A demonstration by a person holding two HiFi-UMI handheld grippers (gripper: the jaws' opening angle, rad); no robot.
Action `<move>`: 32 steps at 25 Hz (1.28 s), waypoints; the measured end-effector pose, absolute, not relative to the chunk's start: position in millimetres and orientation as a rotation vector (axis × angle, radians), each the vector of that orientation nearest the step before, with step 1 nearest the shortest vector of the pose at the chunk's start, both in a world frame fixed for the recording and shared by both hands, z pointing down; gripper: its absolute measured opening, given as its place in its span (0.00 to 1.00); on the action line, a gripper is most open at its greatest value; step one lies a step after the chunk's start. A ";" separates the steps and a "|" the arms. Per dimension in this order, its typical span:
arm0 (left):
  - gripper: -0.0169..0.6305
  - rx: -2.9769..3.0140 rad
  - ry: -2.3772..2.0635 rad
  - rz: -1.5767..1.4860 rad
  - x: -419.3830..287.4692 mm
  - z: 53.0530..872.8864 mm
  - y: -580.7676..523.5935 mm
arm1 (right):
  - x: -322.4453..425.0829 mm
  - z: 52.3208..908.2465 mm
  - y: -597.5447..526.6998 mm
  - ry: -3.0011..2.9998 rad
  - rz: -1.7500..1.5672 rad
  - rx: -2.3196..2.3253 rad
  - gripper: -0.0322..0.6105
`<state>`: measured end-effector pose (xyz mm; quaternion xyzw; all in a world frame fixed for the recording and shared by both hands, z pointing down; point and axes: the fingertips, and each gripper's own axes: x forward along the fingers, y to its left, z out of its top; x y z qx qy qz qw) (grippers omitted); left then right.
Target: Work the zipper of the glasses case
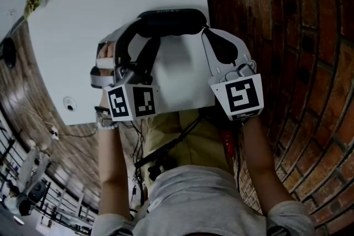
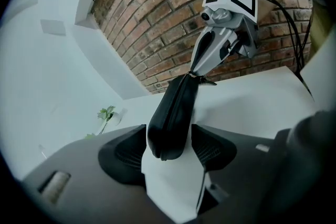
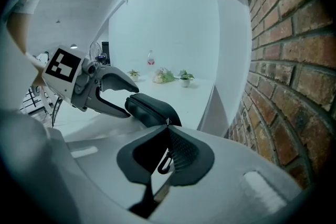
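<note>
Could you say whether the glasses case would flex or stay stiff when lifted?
Probably stiff: the glasses case runs straight from the left gripper to the right gripper. Its rounded shell might roll if set down.

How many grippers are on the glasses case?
2. The left gripper grips one end of the glasses case; the right gripper is shut on the zipper pull at the other end.

One black zippered glasses case [image 1: 171, 22], one dark zipper pull [image 3: 164, 163], one white table [image 1: 110, 8], two grey grippers: left gripper [image 2: 169, 144], right gripper [image 3: 167, 126].
</note>
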<state>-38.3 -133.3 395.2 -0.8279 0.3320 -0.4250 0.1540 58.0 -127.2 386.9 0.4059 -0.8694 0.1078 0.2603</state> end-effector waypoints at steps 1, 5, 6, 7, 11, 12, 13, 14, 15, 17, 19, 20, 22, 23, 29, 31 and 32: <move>0.45 -2.376 0.945 -1.217 -37.8 394.0 -133.2 | 57.5 387.3 -127.0 -2.355 0.290 1.093 0.05; 0.49 -2.372 0.895 -1.216 -31.1 389.1 -133.6 | 57.2 389.6 -127.1 -2.356 0.289 1.080 0.05; 0.50 -2.371 0.882 -1.215 -29.0 388.3 -134.0 | 57.5 390.2 -127.3 -2.356 0.288 1.077 0.05; 0.51 -2.371 0.869 -1.216 -27.0 388.0 -134.6 | 57.8 390.7 -127.4 -2.355 0.287 1.075 0.05; 0.53 -2.379 0.818 -1.219 -19.6 390.7 -137.3 | 57.6 391.3 -126.9 -2.352 0.284 1.065 0.05; 0.52 -2.377 0.807 -1.220 -17.8 391.6 -137.9 | 57.5 391.3 -126.7 -2.351 0.284 1.064 0.05; 0.51 -2.371 0.799 -1.222 -16.1 392.4 -138.6 | 57.4 391.3 -126.7 -2.349 0.284 1.063 0.05; 0.49 -2.361 0.794 -1.224 -14.8 393.0 -139.3 | 57.6 391.4 -126.8 -2.347 0.285 1.063 0.05; 0.46 -2.349 0.791 -1.227 -13.8 393.4 -140.0 | 58.0 391.7 -127.0 -2.343 0.287 1.066 0.05; 0.45 -2.329 0.788 -1.228 -12.8 393.1 -140.8 | 59.5 392.2 -127.7 -2.335 0.293 1.072 0.05; 0.44 -2.318 0.782 -1.227 -12.4 392.5 -141.3 | 60.3 391.8 -128.4 -2.330 0.300 1.074 0.05; 0.44 -2.313 0.779 -1.228 -12.4 392.4 -141.3 | 60.1 391.6 -128.4 -2.330 0.304 1.072 0.05; 0.44 -2.302 0.777 -1.234 -12.6 392.9 -141.0 | 59.6 391.4 -127.6 -2.338 0.325 1.065 0.05; 0.44 -2.296 0.777 -1.238 -12.4 393.3 -140.8 | 59.6 391.1 -127.0 -2.346 0.344 1.062 0.05; 0.43 -2.287 0.773 -1.253 -11.1 394.6 -140.6 | 60.9 389.2 -122.8 -2.392 0.482 1.058 0.05; 0.43 -2.289 0.769 -1.252 -11.4 394.5 -140.9 | 56.9 386.3 -121.8 -2.411 0.517 1.047 0.05; 0.43 -2.290 0.768 -1.252 -11.6 394.4 -141.1 | 54.4 384.9 -121.6 -2.418 0.523 1.041 0.05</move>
